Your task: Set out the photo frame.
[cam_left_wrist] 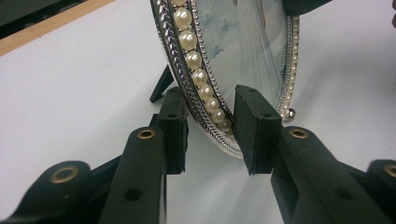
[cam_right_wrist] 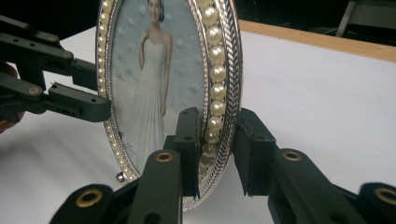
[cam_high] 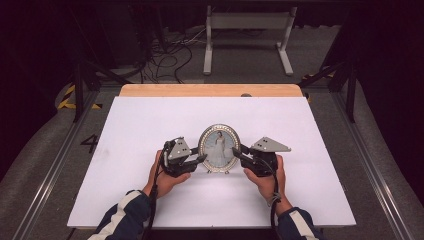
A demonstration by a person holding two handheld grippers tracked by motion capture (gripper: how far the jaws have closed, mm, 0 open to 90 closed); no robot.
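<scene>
An oval silver picture frame (cam_high: 219, 147) with a pearl rim and a photo of a person in a white gown stands upright on its back leg at the middle of the white board (cam_high: 150, 120). My left gripper (cam_high: 202, 157) is at its left edge. In the left gripper view the gripper (cam_left_wrist: 210, 126) has both pads against the frame (cam_left_wrist: 201, 70), one on the back and one on the front. My right gripper (cam_high: 235, 152) straddles the right edge. In the right gripper view the gripper (cam_right_wrist: 217, 149) has its front pad at the frame (cam_right_wrist: 154, 84) and a slim gap behind the rim.
A wooden strip (cam_high: 210, 90) runs along the board's far edge. Beyond it on the floor stand a white metal stand (cam_high: 247, 22) and loose cables (cam_high: 170, 55). Metal rails flank the table on both sides. Bare white board lies all around the frame.
</scene>
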